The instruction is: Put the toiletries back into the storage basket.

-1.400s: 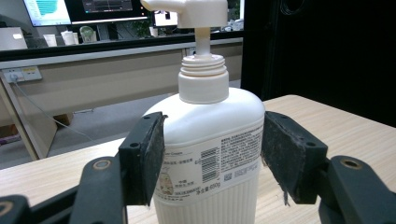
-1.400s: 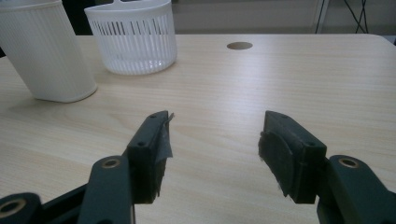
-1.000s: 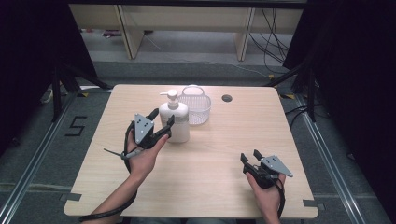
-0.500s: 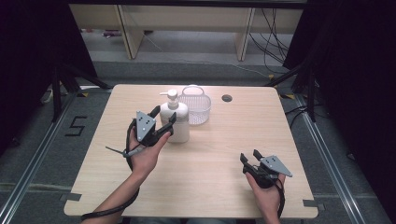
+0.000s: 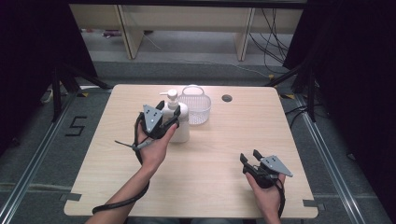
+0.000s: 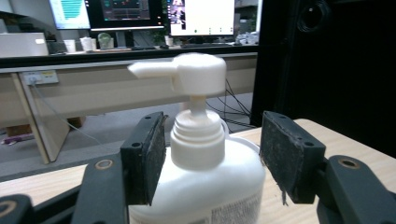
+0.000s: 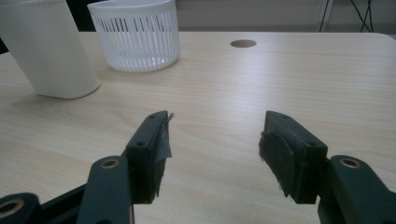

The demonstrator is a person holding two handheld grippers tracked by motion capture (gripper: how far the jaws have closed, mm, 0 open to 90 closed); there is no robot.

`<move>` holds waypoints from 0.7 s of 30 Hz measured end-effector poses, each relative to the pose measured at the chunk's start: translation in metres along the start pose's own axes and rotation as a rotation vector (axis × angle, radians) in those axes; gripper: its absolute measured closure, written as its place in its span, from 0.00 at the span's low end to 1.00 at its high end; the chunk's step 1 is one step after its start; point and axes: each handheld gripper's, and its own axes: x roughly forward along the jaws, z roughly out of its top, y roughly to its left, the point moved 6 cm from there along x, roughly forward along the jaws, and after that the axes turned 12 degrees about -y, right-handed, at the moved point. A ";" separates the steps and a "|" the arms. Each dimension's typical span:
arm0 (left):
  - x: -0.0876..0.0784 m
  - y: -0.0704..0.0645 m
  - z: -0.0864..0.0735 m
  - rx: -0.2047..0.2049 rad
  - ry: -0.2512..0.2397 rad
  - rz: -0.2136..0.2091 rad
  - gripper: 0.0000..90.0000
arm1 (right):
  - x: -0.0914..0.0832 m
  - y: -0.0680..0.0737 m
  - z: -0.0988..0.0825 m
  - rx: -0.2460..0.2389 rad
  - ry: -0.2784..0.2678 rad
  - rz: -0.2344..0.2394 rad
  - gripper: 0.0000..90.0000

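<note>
The wooden desk (image 5: 205, 154) stands in a dark-curtained room. A white pump bottle (image 5: 180, 119) stands upright near the desk's far edge, just beside a white ribbed basket (image 5: 195, 105). The left tongs (image 5: 167, 122) straddle the bottle's neck; the jaws are spread, with one pad at the collar and the other clear of it. The right tongs (image 5: 250, 157) rest released near the front right, well apart from the bottle.

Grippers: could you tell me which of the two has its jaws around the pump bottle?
The left gripper: its open jaws flank the bottle below the pump, a gap showing on one side. The right gripper is open over bare table.
</note>
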 end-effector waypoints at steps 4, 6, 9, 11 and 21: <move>0.009 0.001 0.004 0.023 0.005 0.015 0.46 | 0.001 0.000 0.001 -0.017 -0.012 -0.001 0.47; 0.014 0.001 0.005 0.031 0.007 0.020 0.47 | 0.001 -0.001 0.000 -0.016 -0.004 -0.006 0.47; 0.021 0.002 0.003 0.035 0.022 0.034 0.48 | 0.000 0.001 0.000 0.027 -0.004 -0.019 0.47; 0.025 0.003 0.003 0.037 0.029 0.038 0.49 | 0.000 -0.002 0.001 -0.013 -0.019 -0.014 0.47; 0.035 0.005 0.002 0.039 0.049 0.045 0.57 | 0.001 -0.002 0.001 -0.012 -0.019 -0.007 0.47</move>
